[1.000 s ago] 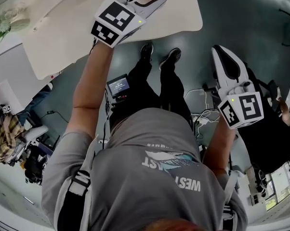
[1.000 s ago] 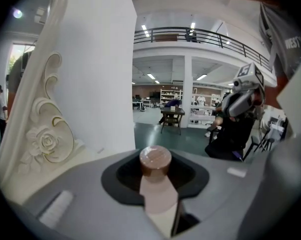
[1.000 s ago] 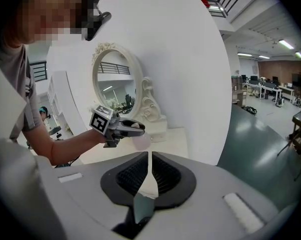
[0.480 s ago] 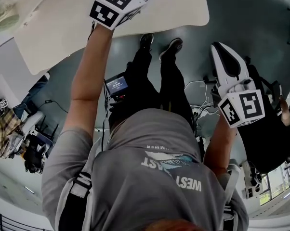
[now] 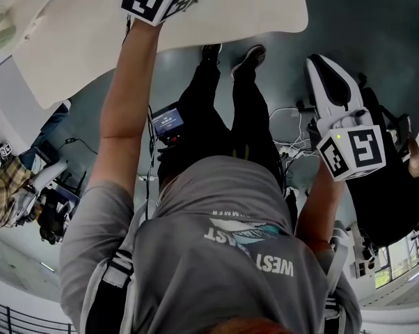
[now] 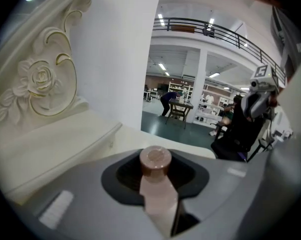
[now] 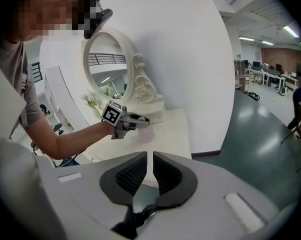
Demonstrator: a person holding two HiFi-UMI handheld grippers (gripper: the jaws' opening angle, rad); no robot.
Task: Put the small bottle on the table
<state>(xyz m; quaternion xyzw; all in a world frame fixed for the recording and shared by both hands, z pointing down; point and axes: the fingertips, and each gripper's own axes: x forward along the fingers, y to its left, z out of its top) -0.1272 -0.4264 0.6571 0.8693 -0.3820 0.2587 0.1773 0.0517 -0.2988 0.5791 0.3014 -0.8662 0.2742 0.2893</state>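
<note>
Left gripper view shows the bottle (image 6: 158, 194) clamped between the left gripper (image 6: 155, 168) jaws, over the table (image 6: 85, 144), beside a carved mirror frame (image 6: 40, 84). Right gripper (image 7: 151, 171) jaws sit together, empty, away from the table

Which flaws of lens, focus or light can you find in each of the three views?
Head view: fisheye bends the table edge into a curve. Left gripper view: dark vignetted corners; the small bottle looms close and soft. Right gripper view: dark corners again; the far left tool is small and slightly blurred.
</note>
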